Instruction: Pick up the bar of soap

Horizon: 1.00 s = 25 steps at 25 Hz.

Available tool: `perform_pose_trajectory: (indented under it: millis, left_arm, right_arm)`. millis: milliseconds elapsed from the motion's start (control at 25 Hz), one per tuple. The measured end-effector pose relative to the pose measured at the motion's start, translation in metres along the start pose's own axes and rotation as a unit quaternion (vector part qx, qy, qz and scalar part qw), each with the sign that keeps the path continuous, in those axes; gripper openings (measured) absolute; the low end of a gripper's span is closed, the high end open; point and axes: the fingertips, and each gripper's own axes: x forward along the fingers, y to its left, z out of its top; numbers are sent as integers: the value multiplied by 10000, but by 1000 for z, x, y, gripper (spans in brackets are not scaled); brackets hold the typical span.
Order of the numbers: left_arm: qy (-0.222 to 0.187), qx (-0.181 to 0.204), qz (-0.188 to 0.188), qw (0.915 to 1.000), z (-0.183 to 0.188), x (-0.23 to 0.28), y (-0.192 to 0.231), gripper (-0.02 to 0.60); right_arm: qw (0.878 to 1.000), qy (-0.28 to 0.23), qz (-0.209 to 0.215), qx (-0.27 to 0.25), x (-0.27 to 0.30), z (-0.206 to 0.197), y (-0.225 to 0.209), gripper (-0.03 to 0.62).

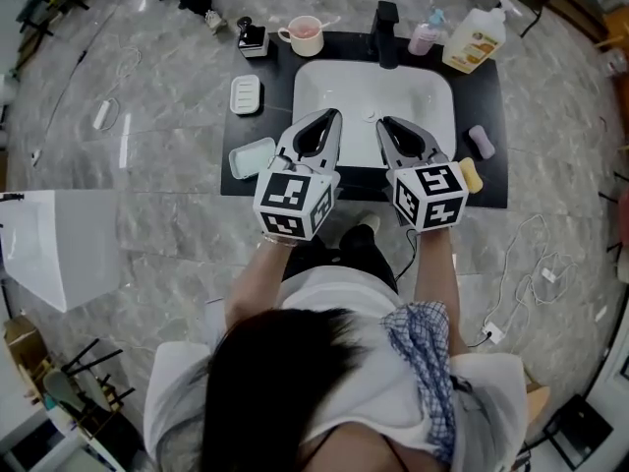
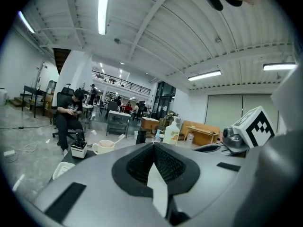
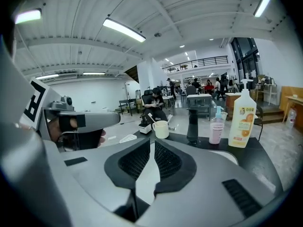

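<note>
From above the person, the head view looks steeply down on the counter (image 1: 270, 82). The cameras on the left gripper (image 1: 334, 116) and right gripper (image 1: 383, 122) sit close behind the jaws, facing almost level toward the far room. All three share the mug (image 1: 305, 35).

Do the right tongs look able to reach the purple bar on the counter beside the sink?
Probably yes: the purple bar lies uncovered on the counter, just to the right of the right tongs, with nothing between them; the tongs must open wider first.
</note>
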Motion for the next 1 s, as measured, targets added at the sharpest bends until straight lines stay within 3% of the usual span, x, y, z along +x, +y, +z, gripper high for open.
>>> perform_pose_trajectory:
  millis: [360,680,1000]
  left_arm:
    - [-3,10,70,10000,-1,-27,26,11]
    - [16,-18,55,10000,-5,-33,32,11]
    - [75,-83,103,9999,-13,-32,33,11]
  right_arm:
    - [9992,-247,-238,-195,17,14,45,18]
    - [9971,-445,-611,-126,17,17,56,17]
    - [9978,-351,-522,-196,15,12,61,17]
